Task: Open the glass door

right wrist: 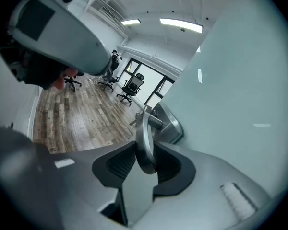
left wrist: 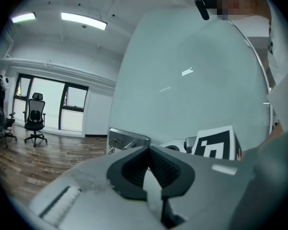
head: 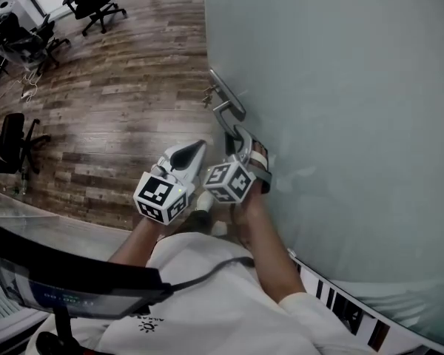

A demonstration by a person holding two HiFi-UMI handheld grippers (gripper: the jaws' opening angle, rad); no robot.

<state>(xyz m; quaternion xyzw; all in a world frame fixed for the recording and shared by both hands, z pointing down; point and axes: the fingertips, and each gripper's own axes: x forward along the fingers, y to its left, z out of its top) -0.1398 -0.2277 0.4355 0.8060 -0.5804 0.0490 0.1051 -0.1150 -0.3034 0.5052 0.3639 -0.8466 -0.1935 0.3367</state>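
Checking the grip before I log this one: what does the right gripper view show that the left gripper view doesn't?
Only the right gripper view: the right gripper clamped on the door handle. Only the left gripper view: the left gripper shut and empty, plus the right gripper's marker cube. Both: the glass door, the lock plate, the wooden floor and office chairs.
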